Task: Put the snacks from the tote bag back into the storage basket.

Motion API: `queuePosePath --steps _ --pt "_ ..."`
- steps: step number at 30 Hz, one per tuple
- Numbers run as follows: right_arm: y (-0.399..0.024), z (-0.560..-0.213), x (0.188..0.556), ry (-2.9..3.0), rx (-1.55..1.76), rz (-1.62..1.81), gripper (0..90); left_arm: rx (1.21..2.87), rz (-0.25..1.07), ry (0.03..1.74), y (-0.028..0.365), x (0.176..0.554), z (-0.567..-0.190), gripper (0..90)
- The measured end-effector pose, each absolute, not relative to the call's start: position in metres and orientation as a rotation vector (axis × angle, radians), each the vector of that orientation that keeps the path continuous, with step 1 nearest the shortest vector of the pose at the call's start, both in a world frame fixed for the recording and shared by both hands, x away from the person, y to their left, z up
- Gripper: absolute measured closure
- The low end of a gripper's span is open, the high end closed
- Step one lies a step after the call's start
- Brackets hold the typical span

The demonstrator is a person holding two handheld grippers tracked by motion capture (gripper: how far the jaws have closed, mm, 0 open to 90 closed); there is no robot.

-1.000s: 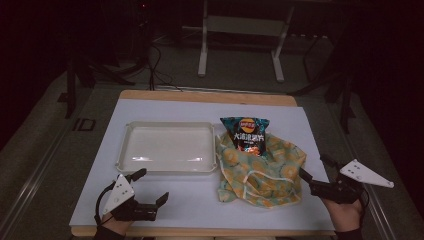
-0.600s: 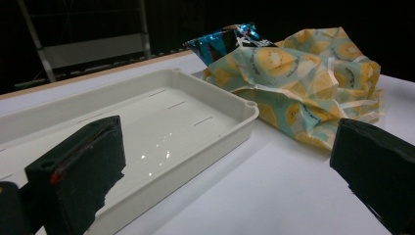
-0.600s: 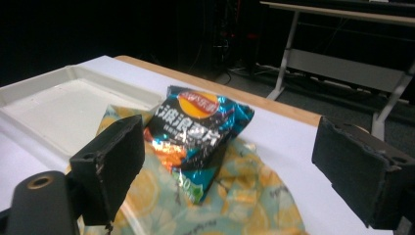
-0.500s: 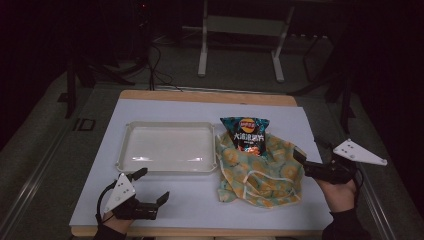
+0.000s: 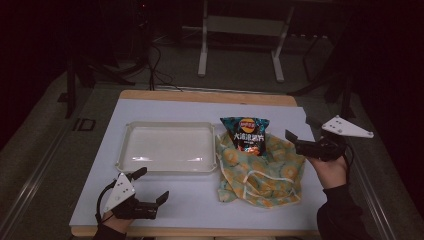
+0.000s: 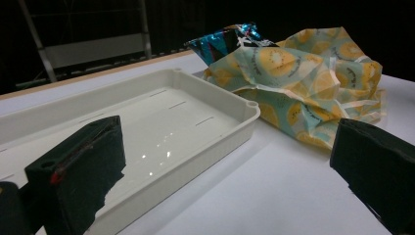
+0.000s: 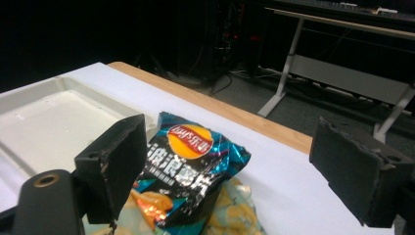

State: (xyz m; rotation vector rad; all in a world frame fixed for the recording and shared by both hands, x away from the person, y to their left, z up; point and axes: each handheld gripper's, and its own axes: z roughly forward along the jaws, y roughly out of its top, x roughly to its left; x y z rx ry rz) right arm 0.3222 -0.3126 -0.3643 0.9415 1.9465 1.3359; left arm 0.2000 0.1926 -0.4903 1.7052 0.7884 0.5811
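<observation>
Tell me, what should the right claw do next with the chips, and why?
Probably ease the right claw forward and down onto the chip bag. Its jaws stand wide open, aimed at the bag from the side but not touching it. The bag lies on the lemon-print cloth bag, beside the white tray.

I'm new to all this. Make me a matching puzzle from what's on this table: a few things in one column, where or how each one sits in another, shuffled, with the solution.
Things:
1. crisp packet
2. tray
3. lemon-print bag
4. left gripper

States:
A. white, nothing in it
B. open, at the table's near edge
C. crumpled, with white handles
D. lying partly on the patterned fabric

Pairs: 1-D, 2-A, 3-C, 4-B
</observation>
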Motion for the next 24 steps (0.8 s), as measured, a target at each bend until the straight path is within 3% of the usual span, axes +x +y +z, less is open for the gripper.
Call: queuePosePath --steps 13,24 --pt "-0.296 -0.363 0.360 2.001 0.937 1.342 21.2 1.707 0.573 0.783 0.193 0.200 -0.490 0.4" --pt "-0.282 -0.380 0.390 2.076 0.961 1.356 32.9 1.710 0.573 0.774 0.192 0.200 -0.490 0.4"
